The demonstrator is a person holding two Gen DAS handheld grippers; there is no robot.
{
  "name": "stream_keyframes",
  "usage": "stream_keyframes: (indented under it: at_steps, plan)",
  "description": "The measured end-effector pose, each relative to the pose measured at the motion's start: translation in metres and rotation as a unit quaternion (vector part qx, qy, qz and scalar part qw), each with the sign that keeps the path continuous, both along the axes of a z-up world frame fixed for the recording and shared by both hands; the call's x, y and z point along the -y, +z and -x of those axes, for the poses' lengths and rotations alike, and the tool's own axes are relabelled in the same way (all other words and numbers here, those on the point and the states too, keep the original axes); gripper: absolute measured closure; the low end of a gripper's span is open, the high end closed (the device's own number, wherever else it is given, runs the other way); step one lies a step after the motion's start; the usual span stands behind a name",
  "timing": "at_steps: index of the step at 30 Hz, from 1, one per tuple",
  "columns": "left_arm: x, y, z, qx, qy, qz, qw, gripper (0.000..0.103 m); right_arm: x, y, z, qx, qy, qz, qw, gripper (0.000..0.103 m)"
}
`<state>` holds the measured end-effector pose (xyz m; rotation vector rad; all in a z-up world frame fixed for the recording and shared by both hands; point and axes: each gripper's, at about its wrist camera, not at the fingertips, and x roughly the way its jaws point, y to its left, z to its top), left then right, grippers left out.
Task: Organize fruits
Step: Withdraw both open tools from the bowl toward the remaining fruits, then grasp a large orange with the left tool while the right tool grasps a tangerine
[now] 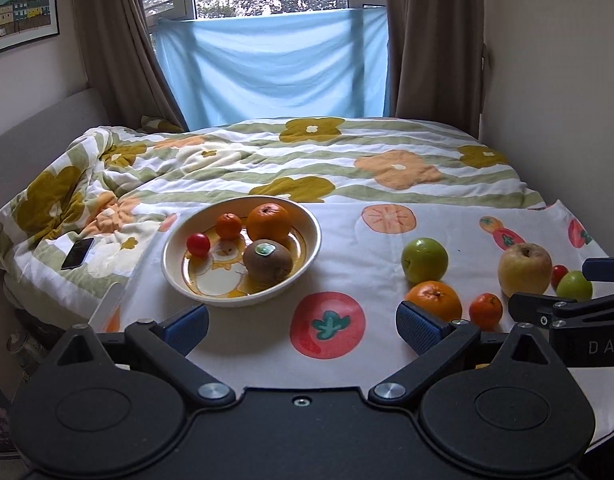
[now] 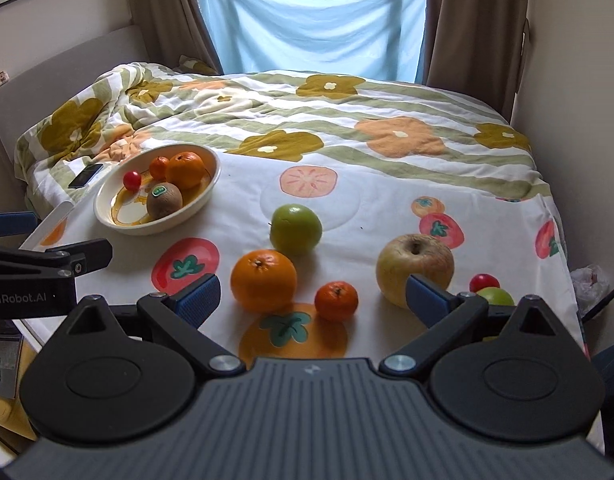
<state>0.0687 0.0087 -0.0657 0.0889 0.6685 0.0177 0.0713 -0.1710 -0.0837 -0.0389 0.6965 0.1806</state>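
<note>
A cream bowl point(image 1: 311, 256) point(image 2: 107, 216) on the fruit-print cloth holds a kiwi point(image 1: 267, 267), a big orange point(image 1: 268, 222), a small mandarin point(image 1: 228, 225) and a cherry tomato point(image 1: 198, 244). Loose on the cloth lie a green apple point(image 2: 295, 229), an orange point(image 2: 263, 280), a mandarin point(image 2: 336, 301), a yellow apple point(image 2: 415, 266), a cherry tomato point(image 2: 484, 281) and a small green fruit point(image 2: 496, 296). My left gripper point(image 1: 302, 326) is open and empty, in front of the bowl. My right gripper point(image 2: 313, 298) is open and empty, with the orange and mandarin between its fingers' span.
The cloth lies on a bed with a flowered quilt point(image 1: 307, 160). A black phone point(image 1: 78, 253) lies on the quilt left of the bowl. A wall stands close on the right, a headboard on the left, and a curtained window behind.
</note>
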Motion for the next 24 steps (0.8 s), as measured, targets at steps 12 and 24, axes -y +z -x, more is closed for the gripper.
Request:
stream_keyframes:
  at_steps: [12,24]
  plan:
    - [0.056,-0.056,-0.027,-0.003,-0.111,-0.038,0.9931,0.001,0.048,-0.047,0.0,0.002,-0.039,-0.012,0.999,0.0]
    - [0.093,-0.092,-0.071,-0.028,-0.182,-0.076,0.98,0.011,0.06,-0.074,-0.01,-0.014,-0.056,-0.02,0.998,0.004]
